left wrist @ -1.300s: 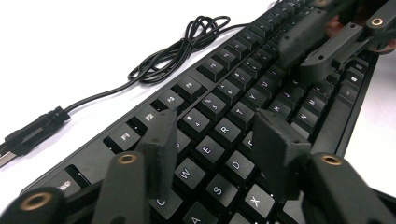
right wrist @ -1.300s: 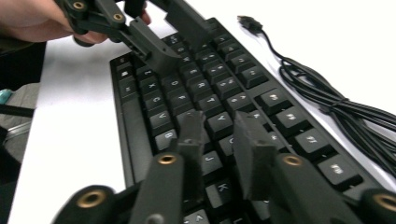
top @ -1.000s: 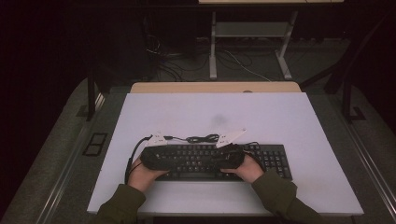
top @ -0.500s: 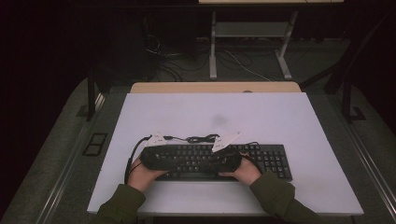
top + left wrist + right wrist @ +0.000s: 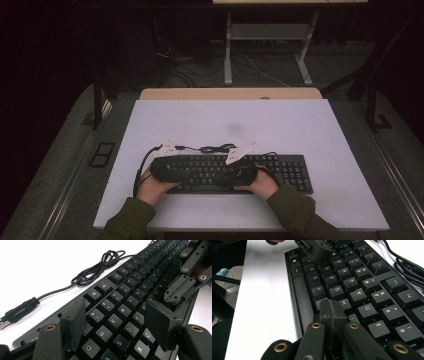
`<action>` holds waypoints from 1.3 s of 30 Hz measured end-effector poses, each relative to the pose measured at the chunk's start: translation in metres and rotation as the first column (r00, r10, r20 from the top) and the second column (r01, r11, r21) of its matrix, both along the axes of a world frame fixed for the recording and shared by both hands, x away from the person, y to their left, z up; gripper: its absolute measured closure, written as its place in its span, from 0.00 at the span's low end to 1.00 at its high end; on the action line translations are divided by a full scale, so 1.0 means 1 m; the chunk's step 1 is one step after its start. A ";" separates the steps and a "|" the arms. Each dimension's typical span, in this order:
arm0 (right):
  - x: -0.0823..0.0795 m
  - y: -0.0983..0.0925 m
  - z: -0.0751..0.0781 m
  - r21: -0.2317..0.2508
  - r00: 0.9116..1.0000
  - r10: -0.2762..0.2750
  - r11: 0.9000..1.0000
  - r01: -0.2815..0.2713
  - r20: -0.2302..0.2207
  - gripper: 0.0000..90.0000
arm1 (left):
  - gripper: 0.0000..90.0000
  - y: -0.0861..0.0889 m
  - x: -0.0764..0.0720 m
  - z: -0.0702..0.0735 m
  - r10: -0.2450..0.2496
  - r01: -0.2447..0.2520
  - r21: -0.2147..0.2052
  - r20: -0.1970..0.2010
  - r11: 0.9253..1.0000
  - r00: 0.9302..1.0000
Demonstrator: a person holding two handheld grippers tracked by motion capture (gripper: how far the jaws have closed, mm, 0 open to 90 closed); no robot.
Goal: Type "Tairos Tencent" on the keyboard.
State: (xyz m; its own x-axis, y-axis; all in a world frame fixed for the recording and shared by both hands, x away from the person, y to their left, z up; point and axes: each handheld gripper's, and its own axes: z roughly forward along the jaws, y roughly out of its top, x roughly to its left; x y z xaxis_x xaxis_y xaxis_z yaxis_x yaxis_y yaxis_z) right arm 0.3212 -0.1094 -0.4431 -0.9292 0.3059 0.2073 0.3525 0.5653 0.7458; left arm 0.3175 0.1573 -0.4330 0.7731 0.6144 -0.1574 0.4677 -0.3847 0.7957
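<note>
On the near half of the white table (image 5: 280, 120), a black keyboard (image 5: 290, 167) is lying flat, its cable (image 5: 216, 148) looping just beyond its far edge. Both grippers are hovering over the keys. The left gripper (image 5: 117, 322) is holding its jaws apart, having just been opening, with nothing between them. The right gripper (image 5: 333, 311) is keeping its jaws pressed together above the home row.
</note>
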 end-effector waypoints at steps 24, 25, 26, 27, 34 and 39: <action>0.001 -0.003 0.006 0.027 1.000 -0.015 1.000 0.015 0.014 0.96 | 0.37 0.000 0.000 0.000 0.004 -0.004 0.001 0.003 1.000 1.000; 0.001 -0.004 0.007 0.029 1.000 -0.019 0.999 0.018 0.016 0.94 | 0.37 0.000 0.000 0.000 0.005 -0.005 0.002 0.003 1.000 1.000; 0.002 -0.004 0.008 0.034 1.000 -0.019 0.999 0.019 0.018 0.92 | 0.37 0.000 0.000 0.000 0.003 -0.003 0.003 0.007 1.000 1.000; 0.002 -0.005 0.008 0.038 0.999 -0.026 0.999 0.025 0.020 0.89 | 0.37 0.000 0.000 0.001 0.005 -0.005 0.003 0.008 1.000 1.000; 0.009 -0.014 0.012 0.073 0.996 -0.088 0.994 0.087 0.019 0.70 | 0.44 -0.002 0.001 0.002 0.003 -0.003 0.003 0.006 1.000 1.000; 0.014 -0.020 0.012 0.086 0.992 -0.125 0.989 0.123 0.023 0.57 | 0.53 -0.006 0.001 0.003 -0.010 0.010 0.000 0.004 1.000 1.000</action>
